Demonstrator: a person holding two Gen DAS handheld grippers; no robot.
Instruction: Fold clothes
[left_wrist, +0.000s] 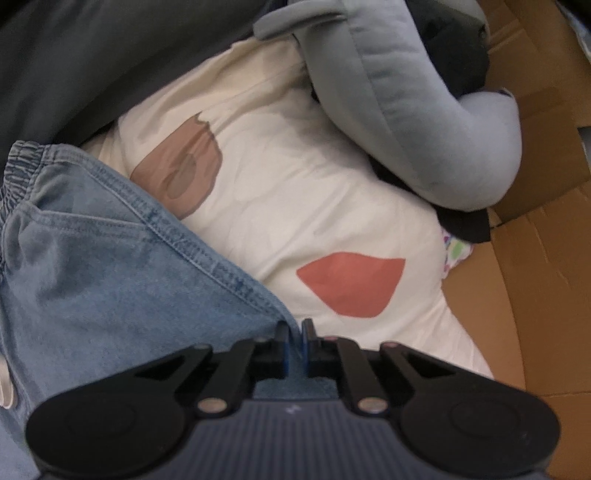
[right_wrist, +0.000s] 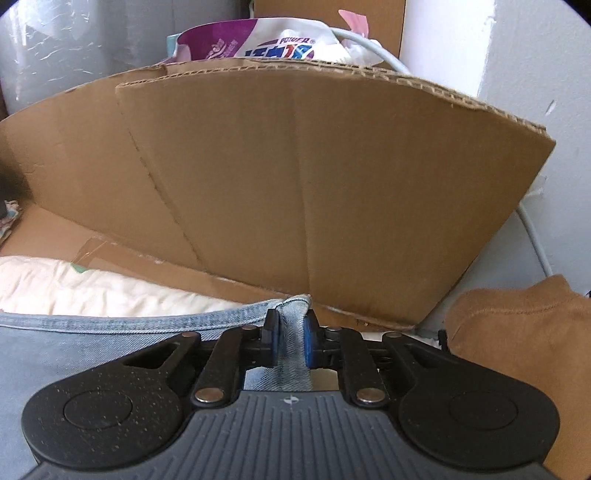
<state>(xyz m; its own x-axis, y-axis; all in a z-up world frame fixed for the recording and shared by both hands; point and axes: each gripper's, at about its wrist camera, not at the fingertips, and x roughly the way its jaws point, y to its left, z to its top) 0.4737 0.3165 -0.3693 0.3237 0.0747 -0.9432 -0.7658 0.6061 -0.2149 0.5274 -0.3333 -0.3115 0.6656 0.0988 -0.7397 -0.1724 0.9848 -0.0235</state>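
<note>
Light blue denim shorts (left_wrist: 96, 258) with an elastic waistband fill the lower left of the left wrist view. My left gripper (left_wrist: 294, 334) is shut on a fold of that denim at its right edge. In the right wrist view the denim shorts (right_wrist: 110, 325) stretch across the lower left, and my right gripper (right_wrist: 291, 325) is shut on a hemmed corner that bunches between the blue pads (right_wrist: 307, 341). The shorts lie over a cream garment (left_wrist: 295, 192) with brown and orange patches.
A grey-blue sweatshirt (left_wrist: 424, 110) lies at the upper right and a dark grey cloth (left_wrist: 92, 55) at the upper left. Cardboard (left_wrist: 535, 258) lines the right side. A tall cardboard wall (right_wrist: 295, 177) stands ahead; a tan garment (right_wrist: 524, 354) lies right.
</note>
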